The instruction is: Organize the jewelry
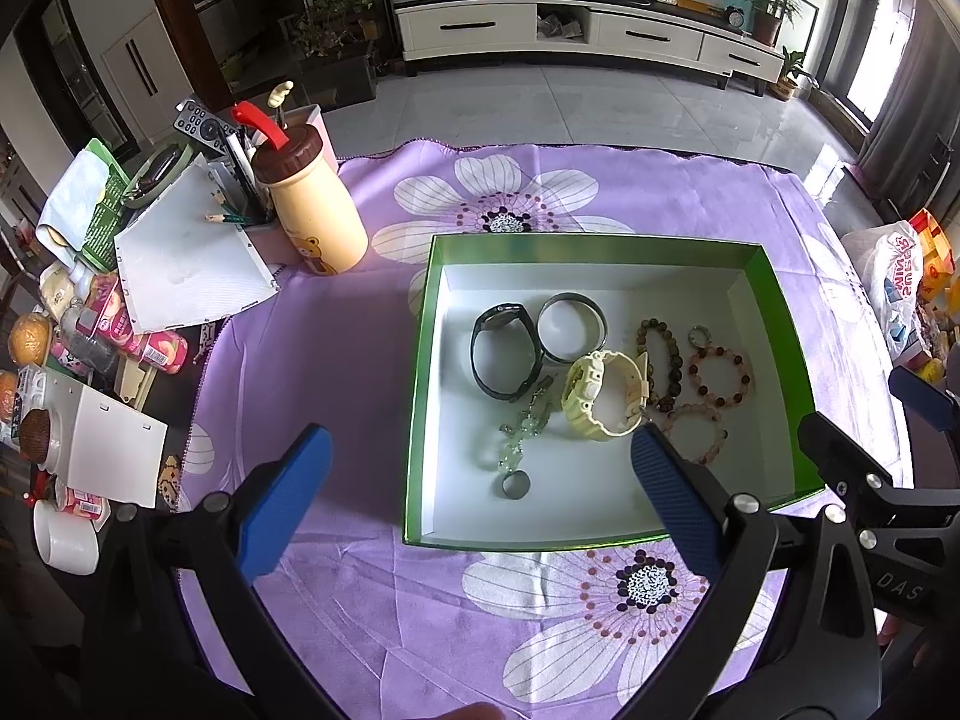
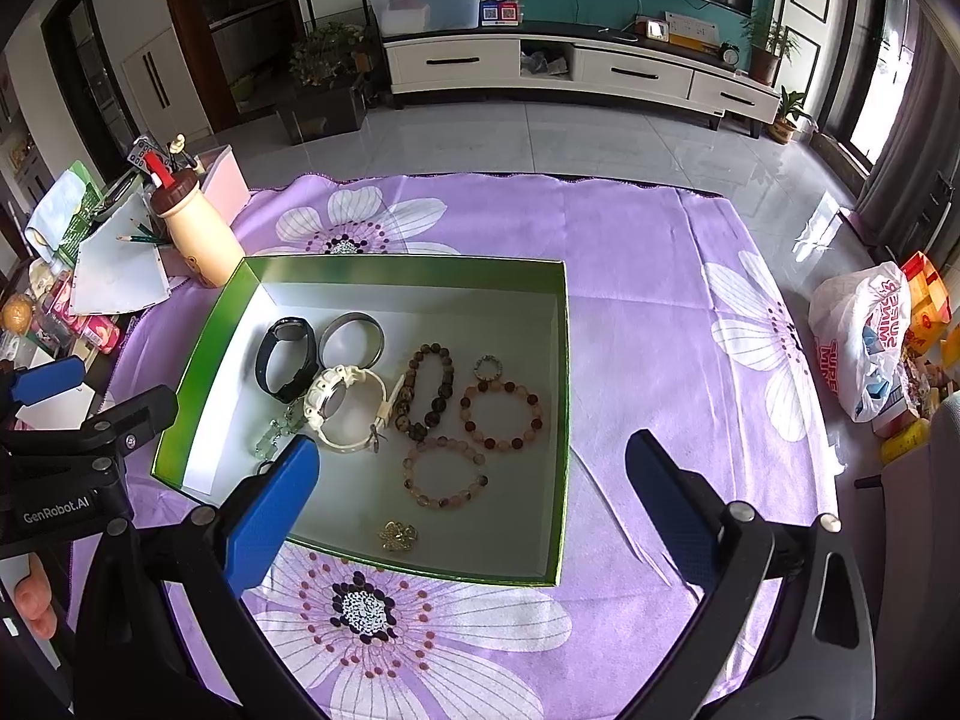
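A green box (image 1: 780, 324) (image 2: 210, 330) with a white floor stands on the purple flowered cloth (image 1: 336, 372). In it lie a black watch (image 1: 501, 354) (image 2: 285, 360), a grey bangle (image 1: 570, 327) (image 2: 351, 339), a cream watch (image 1: 603, 396) (image 2: 345, 408), several bead bracelets (image 2: 501, 411), a green pendant chain (image 1: 519, 432), a round silver piece (image 1: 516, 487) and a gold brooch (image 2: 397, 535). My left gripper (image 1: 480, 450) is open and empty at the box's near left corner. My right gripper (image 2: 474, 468) is open and empty over the box's near right edge.
A beige bottle (image 1: 309, 210), a pen holder (image 1: 240, 192), papers and snack packets (image 1: 90, 336) crowd the table's left side. A white plastic bag (image 2: 864, 336) and boxes lie at the right. The floor and a TV cabinet (image 1: 576, 30) are beyond the far edge.
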The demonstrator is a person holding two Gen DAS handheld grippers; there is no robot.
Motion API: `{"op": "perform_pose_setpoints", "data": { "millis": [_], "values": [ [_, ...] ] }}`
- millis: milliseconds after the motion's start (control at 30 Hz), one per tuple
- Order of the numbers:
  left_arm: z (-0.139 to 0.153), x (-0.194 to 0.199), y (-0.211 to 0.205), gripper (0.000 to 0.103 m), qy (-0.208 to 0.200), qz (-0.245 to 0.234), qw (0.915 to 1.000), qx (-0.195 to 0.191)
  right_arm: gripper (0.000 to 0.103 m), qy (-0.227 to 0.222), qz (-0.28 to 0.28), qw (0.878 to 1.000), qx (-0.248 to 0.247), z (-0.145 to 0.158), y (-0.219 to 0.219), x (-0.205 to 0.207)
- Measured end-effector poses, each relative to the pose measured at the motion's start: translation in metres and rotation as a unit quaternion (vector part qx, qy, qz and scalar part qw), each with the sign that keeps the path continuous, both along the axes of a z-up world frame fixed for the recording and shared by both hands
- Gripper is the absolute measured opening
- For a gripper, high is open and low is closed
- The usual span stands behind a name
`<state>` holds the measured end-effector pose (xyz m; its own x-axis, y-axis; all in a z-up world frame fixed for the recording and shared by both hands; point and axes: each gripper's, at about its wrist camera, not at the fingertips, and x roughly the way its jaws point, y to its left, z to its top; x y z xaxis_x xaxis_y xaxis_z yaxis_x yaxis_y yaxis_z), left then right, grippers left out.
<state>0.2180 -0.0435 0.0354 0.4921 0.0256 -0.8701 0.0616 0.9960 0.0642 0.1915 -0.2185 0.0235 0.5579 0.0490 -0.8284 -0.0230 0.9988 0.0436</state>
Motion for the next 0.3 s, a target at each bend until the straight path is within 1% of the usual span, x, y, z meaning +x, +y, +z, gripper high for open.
{"op": "perform_pose_setpoints", "data": {
  "millis": [300],
  "values": [
    [-0.0029,-0.0001,0.0047,0.101,0.006,0.006,1.0,-0.002,0.102,0.0,0.0,1.0,-0.001,0.001,0.0004,-0.0001]
  ]
}}
